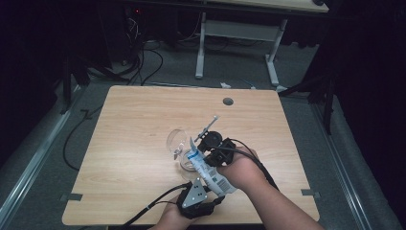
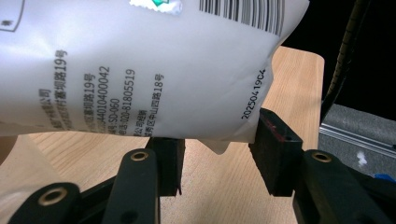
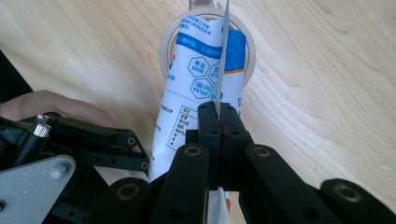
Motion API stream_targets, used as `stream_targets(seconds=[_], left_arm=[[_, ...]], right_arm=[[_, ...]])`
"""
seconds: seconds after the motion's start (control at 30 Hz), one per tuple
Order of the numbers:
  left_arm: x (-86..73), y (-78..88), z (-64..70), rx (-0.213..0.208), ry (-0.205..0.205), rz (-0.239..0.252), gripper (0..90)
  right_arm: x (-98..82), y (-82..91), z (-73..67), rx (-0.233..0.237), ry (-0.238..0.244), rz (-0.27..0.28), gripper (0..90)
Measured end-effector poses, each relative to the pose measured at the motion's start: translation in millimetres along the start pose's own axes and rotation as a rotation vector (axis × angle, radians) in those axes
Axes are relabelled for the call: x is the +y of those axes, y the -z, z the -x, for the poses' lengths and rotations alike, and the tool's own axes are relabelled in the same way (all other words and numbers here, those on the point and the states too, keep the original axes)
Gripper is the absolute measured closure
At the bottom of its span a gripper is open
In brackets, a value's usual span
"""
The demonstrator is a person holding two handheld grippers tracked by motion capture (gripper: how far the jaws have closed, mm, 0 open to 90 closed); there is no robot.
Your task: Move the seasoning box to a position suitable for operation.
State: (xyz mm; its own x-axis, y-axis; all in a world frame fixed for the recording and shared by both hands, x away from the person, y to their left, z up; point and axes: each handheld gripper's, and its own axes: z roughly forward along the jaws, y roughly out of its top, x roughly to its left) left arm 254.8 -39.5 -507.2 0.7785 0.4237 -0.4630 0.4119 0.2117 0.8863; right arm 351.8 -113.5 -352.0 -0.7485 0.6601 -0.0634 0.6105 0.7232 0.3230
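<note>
Item: white and blue printed pouch (image 1: 207,167), held slantwise above a light wooden table (image 1: 143,120), torn upper end tipped toward the mouth of a clear glass cup (image 1: 179,143) standing near the table's middle; the right gripper view looks down the pouch (image 3: 187,93) into the round rim of the cup (image 3: 168,37) directly beyond its spout end. Right gripper (image 1: 215,148): clenched, jaws pressed flat together on a thin edge of the pouch in the right gripper view (image 3: 218,116), holding the upper portion. Left gripper (image 1: 198,201): at the near table edge, under the pouch's lower end; in the left gripper view jaws stand apart, either side of the pouch's bottom corner (image 2: 219,144), the right-hand pad touching the seam edge, the other pad just below the bag, no firm squeeze apparent, so released rather than clamped. Contents of pouch: not discernible; flow into cup too small to tell. Step in hand, judged: pouring or emptying the pouch into the cup. Handling notes: keep the right-hand pinch steady and the spout centred over the rim, not resting on it, lest the light cup tip; raise the lower end gradually; if squeezing from below, close on the body of the bag above the seam, gently, working upward. Risk: limp film folding at the pinch and blocking or diverting the stream onto the table.
</note>
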Motion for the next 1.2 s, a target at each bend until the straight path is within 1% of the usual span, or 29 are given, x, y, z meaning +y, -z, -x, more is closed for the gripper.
stream_targets(seconds=[0.3, 0.37, 0.5, 0.63, 0.73, 0.87, 1.0, 1.17, 1.2], left_arm=[[1.2, -0.2, 2.0, -0.004, -0.001, 0.0, 56.0], [2.7, -0.8, 1.8, -0.004, -0.013, -0.002, 56.5], [3.1, -1.0, 1.9, -0.004, -0.015, -0.004, 57.0], [-0.1, -2.6, 1.6, 0.001, -0.015, -0.015, 57.1], [-0.5, -2.8, 0.1, 0.006, -0.021, -0.016, 57.4], [0.7, -2.5, 1.0, 0.004, -0.011, -0.011, 57.5], [2.6, -2.4, 4.3, -0.001, 0.002, -0.006, 57.1], [4.6, -1.8, 6.2, -0.004, -0.012, 0.001, 56.7], [4.6, -1.8, 6.2, -0.004, -0.012, 0.001, 56.6]], right_arm=[[1.5, 0.5, -0.5, -0.006, 0.008, -0.007, 90.0], [1.5, 1.1, 0.0, -0.004, 0.006, -0.005, 90.0], [1.6, 2.1, 2.1, 0.002, -0.007, 0.005, 90.0], [1.4, -2.0, 2.5, 0.001, -0.009, -0.019, 90.0], [0.9, -3.7, 3.2, 0.006, -0.018, -0.017, 89.9], [2.3, -2.7, 1.7, 0.001, -0.006, -0.021, 90.0], [3.8, -1.6, -0.8, -0.01, 0.019, -0.025, 90.0], [4.9, 1.5, -0.2, -0.005, 0.023, -0.01, 90.0], [5.3, 1.5, -0.4, -0.008, 0.025, -0.014, 90.0]])
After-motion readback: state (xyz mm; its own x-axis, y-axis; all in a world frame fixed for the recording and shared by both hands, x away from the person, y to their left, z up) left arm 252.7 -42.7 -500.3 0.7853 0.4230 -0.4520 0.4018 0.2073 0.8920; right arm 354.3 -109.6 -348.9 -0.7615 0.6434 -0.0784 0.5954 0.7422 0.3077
